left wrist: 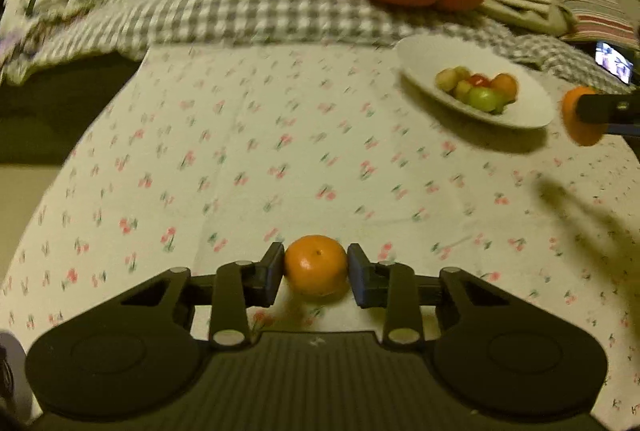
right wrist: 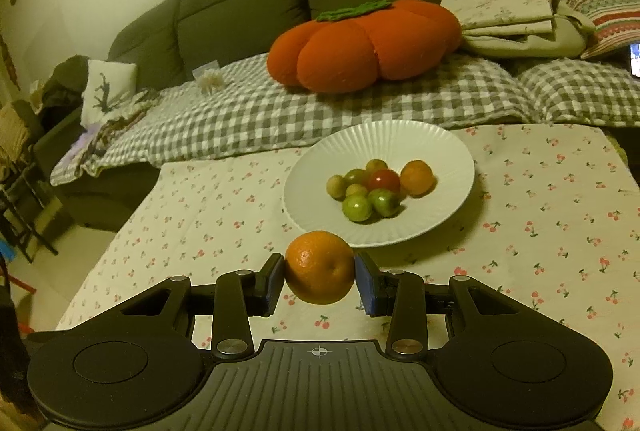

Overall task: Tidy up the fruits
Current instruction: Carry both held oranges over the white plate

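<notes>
Dim, yellowish indoor light tints both views; the left wrist view is smeared by motion blur (worst toward 12 o'clock); the right wrist view stays sharp; the plate (right wrist: 320,151) shadows the surface (right wrist: 540,191) toward 4 o'clock; fisheye bending curves every edge.

The left gripper (left wrist: 316,267) points down at a slant, its blue-padded fingers (left wrist: 275,271) pressed on either side of a small orange. The right gripper (right wrist: 320,273) (tilted down less steeply) holds its own fingers (right wrist: 365,281) clamped the same way.
</notes>
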`<state>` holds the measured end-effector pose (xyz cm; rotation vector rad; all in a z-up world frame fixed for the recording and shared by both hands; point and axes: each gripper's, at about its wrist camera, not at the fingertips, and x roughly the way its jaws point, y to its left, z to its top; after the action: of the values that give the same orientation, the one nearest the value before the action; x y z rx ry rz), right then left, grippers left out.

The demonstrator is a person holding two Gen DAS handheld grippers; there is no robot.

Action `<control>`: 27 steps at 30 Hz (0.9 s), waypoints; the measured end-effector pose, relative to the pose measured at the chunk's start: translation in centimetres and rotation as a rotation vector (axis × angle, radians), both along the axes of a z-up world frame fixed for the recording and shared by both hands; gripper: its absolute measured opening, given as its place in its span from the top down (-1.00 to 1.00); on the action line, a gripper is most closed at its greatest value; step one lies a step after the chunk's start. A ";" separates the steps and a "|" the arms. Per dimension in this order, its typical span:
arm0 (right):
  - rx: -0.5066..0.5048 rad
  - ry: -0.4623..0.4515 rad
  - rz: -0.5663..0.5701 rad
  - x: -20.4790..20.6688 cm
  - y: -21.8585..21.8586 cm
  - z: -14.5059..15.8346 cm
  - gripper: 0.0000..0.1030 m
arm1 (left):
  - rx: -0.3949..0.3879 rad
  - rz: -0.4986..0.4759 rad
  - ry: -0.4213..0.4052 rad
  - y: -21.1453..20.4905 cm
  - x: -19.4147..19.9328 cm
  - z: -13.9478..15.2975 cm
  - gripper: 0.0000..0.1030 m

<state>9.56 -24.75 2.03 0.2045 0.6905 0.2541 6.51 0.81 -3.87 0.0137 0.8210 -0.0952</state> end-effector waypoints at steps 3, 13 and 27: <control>-0.001 -0.002 0.003 0.1 0.0 0.1 0.28 | -0.029 -0.030 -0.026 -0.9 0.1 1.0 0.37; -0.009 -0.007 -0.013 0.2 -0.4 0.2 0.28 | -0.072 -0.081 -0.091 -3.7 2.4 3.6 0.37; -0.029 -0.006 -0.043 1.2 -1.3 0.1 0.28 | -0.072 -0.133 -0.136 -7.2 6.4 5.2 0.37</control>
<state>10.78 -26.04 2.10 0.1901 0.6823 0.2037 12.89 -6.36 1.36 0.0068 0.6795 -0.2465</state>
